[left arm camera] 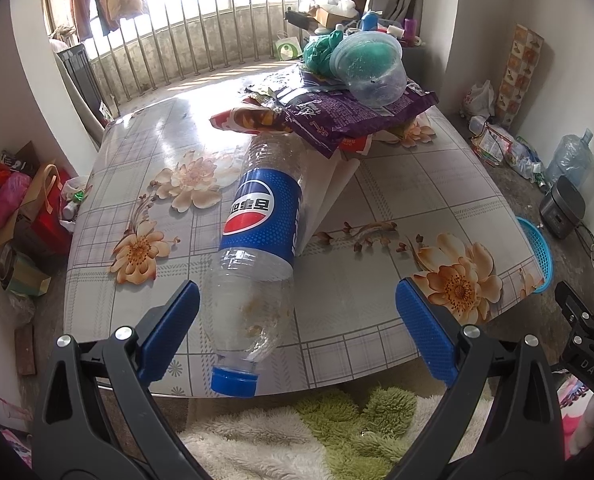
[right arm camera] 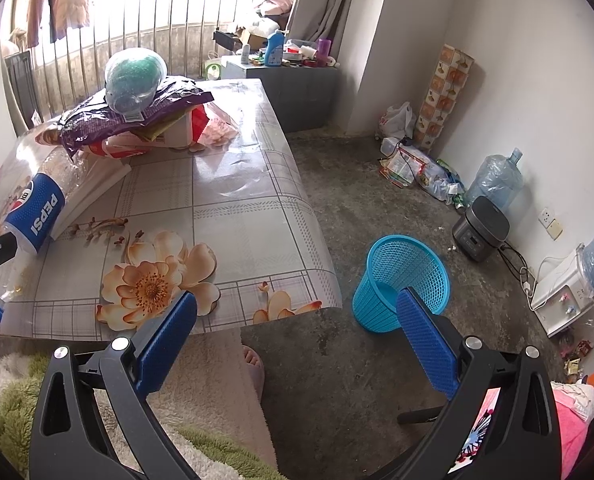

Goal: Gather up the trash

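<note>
An empty Pepsi bottle (left arm camera: 257, 240) with a blue cap lies on the floral table (left arm camera: 397, 208), cap toward me at the near edge. My left gripper (left arm camera: 297, 308) is open, its blue pads (left arm camera: 173, 320) on either side of the bottle's lower part, not touching. The bottle also shows at the left of the right wrist view (right arm camera: 37, 216). Behind it lies a pile of snack wrappers (left arm camera: 337, 116) with a clear plastic tub (left arm camera: 373, 68) on top. My right gripper (right arm camera: 297, 320) is open and empty, off the table's corner, near a blue mesh basket (right arm camera: 401, 280) on the floor.
White papers (left arm camera: 333, 188) lie under the bottle. A rice cooker (right arm camera: 481, 228), water jugs (right arm camera: 493, 176), a white dispenser (right arm camera: 561, 296) and litter line the right wall. Bags (left arm camera: 37, 208) crowd the floor left of the table. A fluffy rug (left arm camera: 317, 432) and a slippered foot (right arm camera: 253, 364) lie below.
</note>
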The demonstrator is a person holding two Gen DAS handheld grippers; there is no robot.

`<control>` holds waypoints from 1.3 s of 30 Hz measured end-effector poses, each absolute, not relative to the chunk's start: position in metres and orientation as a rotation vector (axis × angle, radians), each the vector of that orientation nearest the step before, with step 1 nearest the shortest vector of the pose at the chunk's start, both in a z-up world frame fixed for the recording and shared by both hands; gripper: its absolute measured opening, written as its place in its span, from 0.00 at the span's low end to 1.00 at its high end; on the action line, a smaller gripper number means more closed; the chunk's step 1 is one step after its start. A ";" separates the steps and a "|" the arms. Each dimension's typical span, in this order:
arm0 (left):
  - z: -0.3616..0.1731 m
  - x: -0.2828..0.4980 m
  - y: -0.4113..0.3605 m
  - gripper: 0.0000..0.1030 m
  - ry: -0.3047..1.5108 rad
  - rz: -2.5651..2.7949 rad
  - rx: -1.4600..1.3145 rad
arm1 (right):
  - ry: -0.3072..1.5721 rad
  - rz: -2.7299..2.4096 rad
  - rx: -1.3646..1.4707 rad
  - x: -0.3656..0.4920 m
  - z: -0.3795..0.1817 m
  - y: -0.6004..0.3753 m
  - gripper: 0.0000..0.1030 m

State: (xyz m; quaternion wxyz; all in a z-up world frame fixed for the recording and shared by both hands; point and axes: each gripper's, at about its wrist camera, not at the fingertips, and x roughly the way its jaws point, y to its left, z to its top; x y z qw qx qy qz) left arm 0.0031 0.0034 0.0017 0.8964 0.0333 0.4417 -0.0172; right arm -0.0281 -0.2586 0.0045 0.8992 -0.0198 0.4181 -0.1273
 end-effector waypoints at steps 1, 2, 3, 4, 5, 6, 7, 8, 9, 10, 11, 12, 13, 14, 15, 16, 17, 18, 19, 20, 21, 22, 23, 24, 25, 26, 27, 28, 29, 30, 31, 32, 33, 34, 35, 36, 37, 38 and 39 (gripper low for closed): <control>0.002 0.003 0.004 0.91 0.915 -0.036 0.069 | 0.865 -0.263 -0.041 -0.028 0.005 -0.259 0.94; 0.002 0.003 0.003 0.91 0.914 -0.036 0.069 | 0.865 -0.262 -0.041 -0.028 0.005 -0.259 0.94; 0.002 0.003 0.003 0.91 0.914 -0.036 0.069 | 0.866 -0.263 -0.042 -0.028 0.004 -0.259 0.94; 0.002 0.003 0.004 0.91 0.914 -0.036 0.069 | 0.866 -0.262 -0.042 -0.028 0.004 -0.259 0.94; 0.002 0.003 0.004 0.91 0.915 -0.036 0.069 | 0.866 -0.262 -0.042 -0.028 0.005 -0.259 0.94; 0.002 0.003 0.004 0.91 0.915 -0.036 0.069 | 0.867 -0.262 -0.042 -0.028 0.005 -0.258 0.94; 0.002 0.003 0.004 0.91 0.915 -0.036 0.069 | 0.867 -0.261 -0.042 -0.027 0.005 -0.258 0.94; 0.002 0.003 0.004 0.91 0.915 -0.036 0.069 | 0.867 -0.262 -0.042 -0.027 0.005 -0.258 0.94; 0.001 0.003 0.004 0.91 0.915 -0.036 0.069 | 0.867 -0.262 -0.042 -0.027 0.005 -0.258 0.94; 0.002 0.003 0.004 0.92 0.915 -0.036 0.069 | 0.866 -0.263 -0.042 -0.027 0.004 -0.258 0.94; 0.001 0.003 0.004 0.91 0.914 -0.037 0.069 | 0.866 -0.262 -0.041 -0.027 0.005 -0.258 0.94; 0.001 0.003 0.004 0.92 0.914 -0.037 0.070 | 0.866 -0.262 -0.042 -0.027 0.005 -0.258 0.94; 0.001 0.003 0.004 0.91 0.914 -0.036 0.069 | 0.865 -0.263 -0.042 -0.027 0.005 -0.258 0.94; 0.001 0.003 0.004 0.91 0.915 -0.037 0.069 | 0.866 -0.262 -0.042 -0.027 0.005 -0.258 0.94; 0.002 0.003 0.004 0.91 0.915 -0.037 0.069 | 0.866 -0.262 -0.041 -0.027 0.005 -0.258 0.94; 0.001 0.003 0.004 0.91 0.915 -0.037 0.070 | 0.866 -0.262 -0.041 -0.027 0.004 -0.258 0.94; 0.001 0.003 0.004 0.91 0.915 -0.037 0.069 | 0.866 -0.262 -0.041 -0.027 0.005 -0.258 0.94; 0.001 0.003 0.004 0.92 0.915 -0.037 0.069 | 0.866 -0.262 -0.041 -0.027 0.005 -0.258 0.94; 0.001 0.003 0.004 0.91 0.914 -0.037 0.069 | 0.866 -0.261 -0.042 -0.028 0.005 -0.258 0.94; 0.001 0.003 0.004 0.92 0.914 -0.037 0.069 | 0.866 -0.261 -0.042 -0.027 0.005 -0.258 0.94; 0.001 0.003 0.004 0.91 0.914 -0.037 0.070 | 0.866 -0.261 -0.042 -0.027 0.005 -0.258 0.94; 0.001 0.003 0.004 0.91 0.914 -0.036 0.069 | 0.865 -0.262 -0.041 -0.027 0.005 -0.258 0.94; 0.001 0.003 0.004 0.91 0.914 -0.037 0.069 | 0.866 -0.262 -0.040 -0.027 0.005 -0.258 0.94; 0.001 0.003 0.004 0.91 0.915 -0.037 0.070 | 0.866 -0.262 -0.041 -0.027 0.005 -0.258 0.94; 0.001 0.003 0.004 0.91 0.915 -0.037 0.069 | 0.865 -0.262 -0.041 -0.028 0.005 -0.258 0.94; 0.001 0.003 0.005 0.91 0.915 -0.036 0.068 | 0.865 -0.262 -0.041 -0.028 0.004 -0.258 0.94; 0.001 0.003 0.005 0.91 0.915 -0.036 0.069 | 0.865 -0.261 -0.040 -0.028 0.005 -0.258 0.94; 0.001 0.003 0.005 0.91 0.915 -0.036 0.069 | 0.866 -0.262 -0.041 -0.028 0.004 -0.258 0.94; 0.001 0.003 0.005 0.91 0.915 -0.037 0.069 | 0.866 -0.261 -0.040 -0.028 0.004 -0.258 0.94; 0.001 0.003 0.005 0.91 0.915 -0.037 0.069 | 0.866 -0.261 -0.040 -0.027 0.005 -0.258 0.94; 0.001 0.003 0.005 0.91 0.915 -0.037 0.068 | 0.867 -0.260 -0.040 -0.026 0.005 -0.257 0.94; 0.001 0.003 0.005 0.91 0.915 -0.037 0.068 | 0.867 -0.259 -0.039 -0.026 0.005 -0.257 0.94; 0.000 0.003 0.006 0.91 0.916 -0.037 0.068 | 0.867 -0.260 -0.039 -0.026 0.005 -0.257 0.94; -0.001 0.003 0.007 0.91 0.917 -0.035 0.067 | 0.866 -0.260 -0.039 -0.026 0.005 -0.258 0.94; -0.002 0.003 0.009 0.91 0.918 -0.033 0.065 | 0.867 -0.259 -0.039 -0.026 0.005 -0.256 0.94; -0.002 0.003 0.009 0.91 0.919 -0.033 0.064 | 0.866 -0.259 -0.038 -0.025 0.005 -0.256 0.94; -0.003 0.002 0.010 0.91 0.919 -0.032 0.063 | 0.866 -0.260 -0.038 -0.026 0.005 -0.257 0.94; -0.003 0.002 0.010 0.91 0.920 -0.032 0.063 | 0.866 -0.260 -0.037 -0.026 0.005 -0.257 0.94; -0.003 0.002 0.010 0.91 0.920 -0.032 0.062 | 0.865 -0.260 -0.036 -0.026 0.005 -0.256 0.94</control>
